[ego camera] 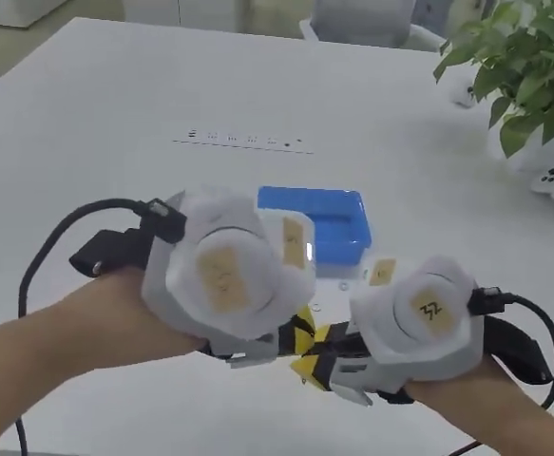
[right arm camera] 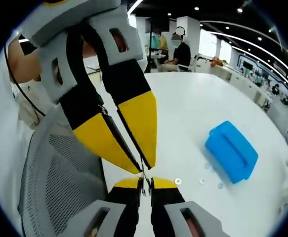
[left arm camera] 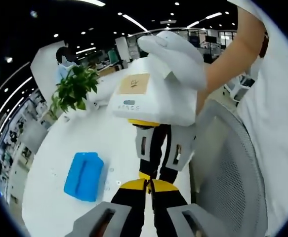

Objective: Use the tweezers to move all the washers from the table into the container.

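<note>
Right gripper view: left tool [right arm camera: 144,165] & right tool [right arm camera: 144,182] squeezed together, pinched obj unclear.

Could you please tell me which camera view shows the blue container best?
The right gripper view: the blue container lies whole and unobstructed on the white table. The left gripper view also shows it whole, but smaller. In the head view the left tool hides its near-left corner.

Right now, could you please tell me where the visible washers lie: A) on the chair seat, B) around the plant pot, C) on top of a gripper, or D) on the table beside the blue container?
D: the small washers lie scattered on the white table, close beside the blue container.
</note>
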Tool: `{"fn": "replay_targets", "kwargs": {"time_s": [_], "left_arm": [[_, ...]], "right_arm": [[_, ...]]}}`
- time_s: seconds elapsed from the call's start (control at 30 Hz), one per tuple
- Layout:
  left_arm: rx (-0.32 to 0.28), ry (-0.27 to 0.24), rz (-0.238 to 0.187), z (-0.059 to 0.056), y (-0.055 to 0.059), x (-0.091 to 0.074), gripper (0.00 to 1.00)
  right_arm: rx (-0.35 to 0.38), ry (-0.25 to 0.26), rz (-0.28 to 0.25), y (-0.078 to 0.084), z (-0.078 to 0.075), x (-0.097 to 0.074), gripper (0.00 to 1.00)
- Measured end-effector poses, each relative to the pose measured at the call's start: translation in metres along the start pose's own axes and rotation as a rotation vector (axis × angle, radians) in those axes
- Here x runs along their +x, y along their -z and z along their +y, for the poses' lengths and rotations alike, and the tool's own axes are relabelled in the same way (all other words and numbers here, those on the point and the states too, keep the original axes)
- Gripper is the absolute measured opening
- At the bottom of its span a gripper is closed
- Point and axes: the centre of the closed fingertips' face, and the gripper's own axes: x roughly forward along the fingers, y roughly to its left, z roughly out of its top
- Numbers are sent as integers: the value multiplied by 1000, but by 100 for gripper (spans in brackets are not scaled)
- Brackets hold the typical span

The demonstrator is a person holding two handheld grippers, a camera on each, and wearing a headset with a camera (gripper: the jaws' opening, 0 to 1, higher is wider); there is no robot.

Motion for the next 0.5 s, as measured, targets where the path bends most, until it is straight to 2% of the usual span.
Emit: {"fn": "replay_targets", "kwargs": {"time_s": [0.03, 0.07, 0.13, 0.17, 0.27, 0.3, 0.37, 0.47, 0.5], "left_arm": [[-45, 2, -22, -1, 1, 0, 1], [-117, -10, -61, 1, 1, -1, 2], [-215, -71, -144, 10, -2, -6, 13], [-251, -87, -148, 11, 2, -9, 18], [-368, -197, -195, 23, 15, -23, 31], [-398, -215, -193, 24, 20, -26, 36], [-449, -265, -214, 28, 28, -35, 41], [-517, -391, -257, 36, 39, -53, 54], [-530, -414, -258, 36, 42, -56, 57]], "right_arm": [[7, 5, -3, 0, -1, 0, 3], [22, 7, -13, 1, -2, -2, 3], [62, 15, -33, 1, -5, -3, 3], [76, 22, -40, 1, -7, -4, 3], [141, 72, -87, 0, -20, -8, 3], [152, 90, -98, 0, -24, -9, 3], [178, 151, -124, 0, -37, -11, 3], [203, 178, -136, 1, -47, -12, 3], [207, 189, -144, 0, -51, -12, 3]]}}
